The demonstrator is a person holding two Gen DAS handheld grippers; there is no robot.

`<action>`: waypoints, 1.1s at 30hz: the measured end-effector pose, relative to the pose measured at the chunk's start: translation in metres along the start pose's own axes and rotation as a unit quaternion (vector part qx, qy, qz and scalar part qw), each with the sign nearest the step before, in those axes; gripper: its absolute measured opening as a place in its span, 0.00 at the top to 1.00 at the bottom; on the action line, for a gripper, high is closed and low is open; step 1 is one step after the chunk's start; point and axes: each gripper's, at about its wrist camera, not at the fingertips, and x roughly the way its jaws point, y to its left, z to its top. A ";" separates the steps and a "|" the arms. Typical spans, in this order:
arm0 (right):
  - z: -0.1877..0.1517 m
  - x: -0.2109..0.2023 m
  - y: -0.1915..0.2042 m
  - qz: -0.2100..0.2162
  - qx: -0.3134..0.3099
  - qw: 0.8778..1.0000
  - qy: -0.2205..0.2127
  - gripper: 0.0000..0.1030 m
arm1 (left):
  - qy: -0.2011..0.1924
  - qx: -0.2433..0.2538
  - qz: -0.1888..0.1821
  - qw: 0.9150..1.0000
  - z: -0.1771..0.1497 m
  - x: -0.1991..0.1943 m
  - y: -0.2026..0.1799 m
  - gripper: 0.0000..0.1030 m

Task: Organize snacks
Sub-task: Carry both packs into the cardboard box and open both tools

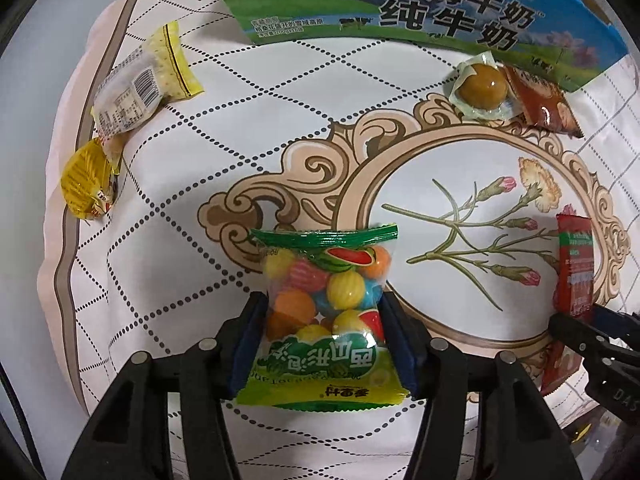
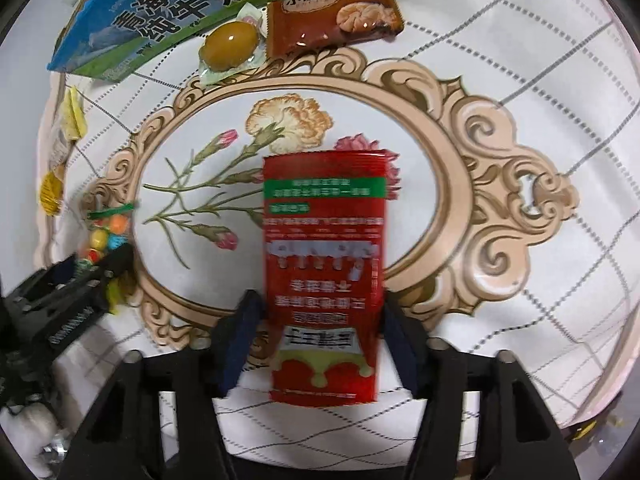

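While the left gripper [image 1: 324, 344] clamps the clear green-topped gumball bag [image 1: 326, 312] and the right gripper [image 2: 320, 344] the red foil packet [image 2: 324, 276] above the patterned surface [image 1: 192, 160], either slippery wrapper may slide from its jaws short of the blue milk carton [image 1: 420, 12].

A round table [image 1: 168, 184] fills both views, covered by a white tablecloth [image 1: 280, 112] with dotted diamond lines, a beige scrolled oval frame [image 2: 452, 184] and printed carnations [image 2: 288, 120]. A brown band [image 1: 68, 240] edges the cloth at left. Surroundings beyond are dark.

Glossy plastic candy bag [image 1: 324, 312]; printed tablecloth [image 1: 200, 152] smooth, possibly vinyl.
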 end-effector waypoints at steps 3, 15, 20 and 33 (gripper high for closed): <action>-0.004 -0.012 -0.005 0.002 0.000 1.000 -0.016 0.53 | -0.002 -0.009 -0.012 1.000 -0.002 -0.013 0.004 0.49; 0.046 -0.138 0.008 0.099 -0.013 0.988 -0.116 0.55 | -0.098 0.006 -0.102 0.990 0.063 -0.148 0.001 0.49; 0.123 -0.180 0.022 0.102 -0.026 0.983 -0.149 0.55 | -0.127 0.028 -0.103 0.986 0.151 -0.178 -0.008 0.49; 0.305 -0.120 0.074 0.099 -0.011 0.993 -0.063 0.55 | -0.001 -0.002 -0.101 0.995 0.324 -0.091 0.018 0.49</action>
